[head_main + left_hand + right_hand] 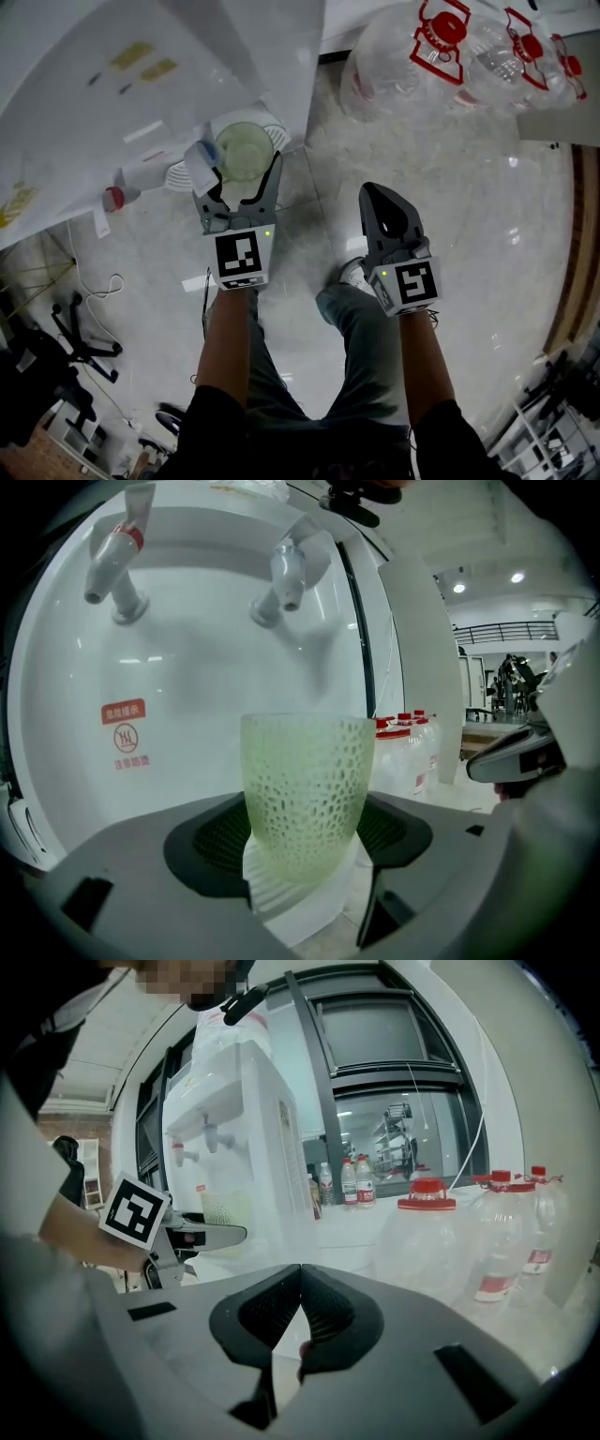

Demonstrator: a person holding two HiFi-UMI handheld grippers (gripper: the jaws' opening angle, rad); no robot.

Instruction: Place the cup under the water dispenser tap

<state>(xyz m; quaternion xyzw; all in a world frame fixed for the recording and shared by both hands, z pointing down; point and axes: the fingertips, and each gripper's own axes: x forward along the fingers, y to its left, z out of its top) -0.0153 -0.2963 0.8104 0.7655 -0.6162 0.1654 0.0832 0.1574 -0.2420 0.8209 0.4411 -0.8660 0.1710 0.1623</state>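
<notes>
Far left, the tall white plastic water dispenser [141,75] fills that side. Its smooth curved front closes off all room ahead of my L gripper [244,174]. Two spouts stick out of that front: a red-tipped tap [112,560] at left and a plain white tap [286,569] to its right.

The pale green translucent cup [305,794] is tumbler-shaped w/ a pitted honeycomb texture. It stands upright approx below the plain white tap, w/ clear air between rim and spout. The L jaws are spread wide and clamped on the cup's sides, dark ribbed pads against it. Under the cup sits the white ribbed drip tray [295,897]; I can't tell if the base touches it.

Right of the dispenser, the polished stone floor [469,234] is open, giving free room to swing. My R gripper [377,199] hangs over that floor, well apart from the cup, jaws pressed together on nothing. At far right, big clear plastic bottles w/ red caps [441,56] crowd the floor.
</notes>
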